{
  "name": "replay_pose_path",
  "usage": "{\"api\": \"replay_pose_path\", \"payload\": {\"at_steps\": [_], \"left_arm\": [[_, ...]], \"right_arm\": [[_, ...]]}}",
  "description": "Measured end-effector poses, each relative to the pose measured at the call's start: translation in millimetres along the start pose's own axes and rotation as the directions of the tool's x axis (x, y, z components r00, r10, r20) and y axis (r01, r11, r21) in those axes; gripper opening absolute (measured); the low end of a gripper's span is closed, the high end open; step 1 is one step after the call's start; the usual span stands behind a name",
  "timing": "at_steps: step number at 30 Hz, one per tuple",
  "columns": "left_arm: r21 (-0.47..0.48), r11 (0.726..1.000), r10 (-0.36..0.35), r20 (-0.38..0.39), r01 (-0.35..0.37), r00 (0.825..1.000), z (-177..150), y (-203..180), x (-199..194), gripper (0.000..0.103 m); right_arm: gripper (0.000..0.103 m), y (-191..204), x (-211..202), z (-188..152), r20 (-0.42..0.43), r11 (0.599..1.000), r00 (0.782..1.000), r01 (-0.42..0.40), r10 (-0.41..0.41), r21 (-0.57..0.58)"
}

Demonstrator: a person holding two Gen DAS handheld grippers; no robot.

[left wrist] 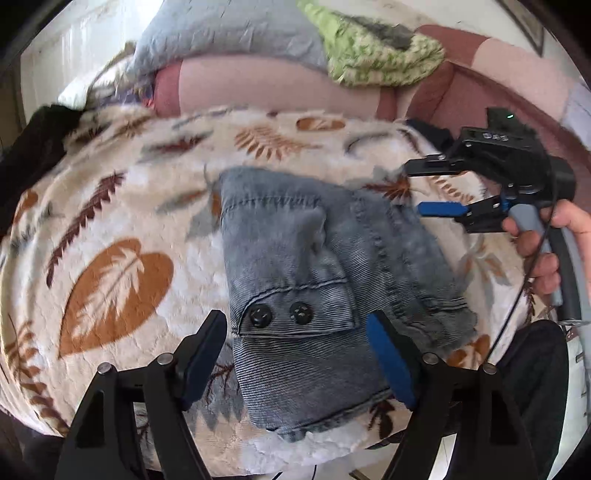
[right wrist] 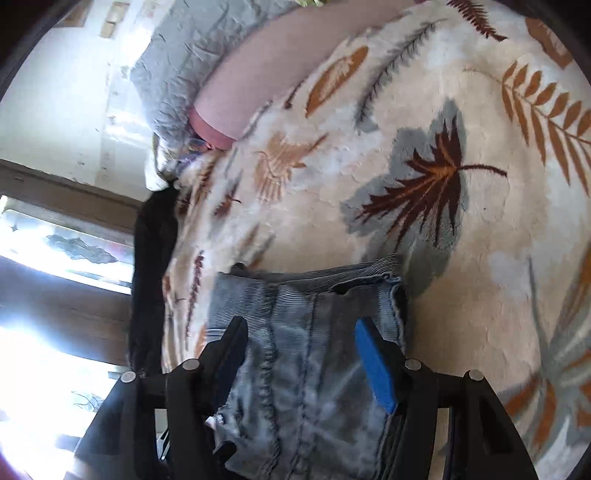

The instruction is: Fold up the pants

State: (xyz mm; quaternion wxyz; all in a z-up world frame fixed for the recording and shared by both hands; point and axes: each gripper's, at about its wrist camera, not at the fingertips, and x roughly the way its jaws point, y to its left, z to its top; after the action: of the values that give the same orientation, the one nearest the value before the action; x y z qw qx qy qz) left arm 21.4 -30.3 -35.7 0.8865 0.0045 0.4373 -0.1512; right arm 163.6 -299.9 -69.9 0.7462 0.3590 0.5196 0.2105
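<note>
Left wrist view: the left gripper (left wrist: pixel 295 354) has its jaws spread wide, one black finger at each side of the folded grey-blue denim pants (left wrist: pixel 325 280). Neither pad presses on the cloth; nothing is held. The pants lie as a compact folded bundle on a fleece blanket (left wrist: pixel 122 206) printed with brown, orange and grey leaves. A pocket flap with two dark snap buttons (left wrist: pixel 280 314) faces up, just ahead of the left jaws.

The right gripper (left wrist: pixel 424 188) appears at the right of this view, held by a person's hand (left wrist: pixel 543 251) on its grey handle. Its jaws stand apart, the blue-padded finger (left wrist: pixel 441 209) just beside the far right edge of the pants and the upper black finger above it. No cloth is seen clamped between them.

Right wrist view: the right gripper (right wrist: pixel 301 354) hovers over the pants (right wrist: pixel 306 332) with jaws open and the denim seams running between the fingers. Whether the pads touch the cloth cannot be told here; no fold is pinched.

Beyond the blanket lie a pink cushion (left wrist: pixel 258 85), a grey-blue pillow (left wrist: pixel 221 33) and a green crocheted throw (left wrist: pixel 376 51). A dark garment (right wrist: pixel 151 266) hangs at the blanket's edge near a bright window (right wrist: pixel 55 243).
</note>
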Motion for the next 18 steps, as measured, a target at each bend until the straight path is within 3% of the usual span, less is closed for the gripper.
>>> {"api": "replay_pose_path", "payload": {"at_steps": [2, 4, 6, 10, 16, 18], "left_arm": [[0.017, 1.000, 0.020, -0.047, -0.019, 0.999, -3, -1, 15, 0.080], [-0.002, 1.000, 0.024, -0.128, -0.024, 0.991, -10, 3, 37, 0.080], [-0.072, 0.997, -0.023, -0.122, 0.014, 0.992, -11, 10, 35, 0.080], [-0.070, 0.997, -0.020, -0.037, 0.017, 0.999, -8, 12, 12, 0.080], [-0.164, 0.984, -0.074, -0.013, 0.071, 0.997, -5, 32, 8, 0.080], [-0.152, 0.987, -0.061, -0.017, 0.058, 0.998, -7, 33, 11, 0.080]], "right_arm": [[0.066, -5, 13, 2, -0.022, 1.000, 1.000, 0.004, -0.004, 0.010], [0.067, -21, 34, 3, -0.063, 0.996, 0.995, 0.075, -0.072, 0.046], [0.067, -24, 30, 1, -0.032, 0.995, 0.999, 0.046, -0.043, 0.088], [0.068, 13, 18, 0, -0.040, 0.994, 0.993, 0.107, -0.108, -0.036], [0.068, 65, 29, 3, -0.065, 0.984, 0.995, 0.063, -0.075, -0.165], [0.068, 63, 49, 4, -0.115, 0.990, 0.993, 0.012, -0.029, -0.142]]}}
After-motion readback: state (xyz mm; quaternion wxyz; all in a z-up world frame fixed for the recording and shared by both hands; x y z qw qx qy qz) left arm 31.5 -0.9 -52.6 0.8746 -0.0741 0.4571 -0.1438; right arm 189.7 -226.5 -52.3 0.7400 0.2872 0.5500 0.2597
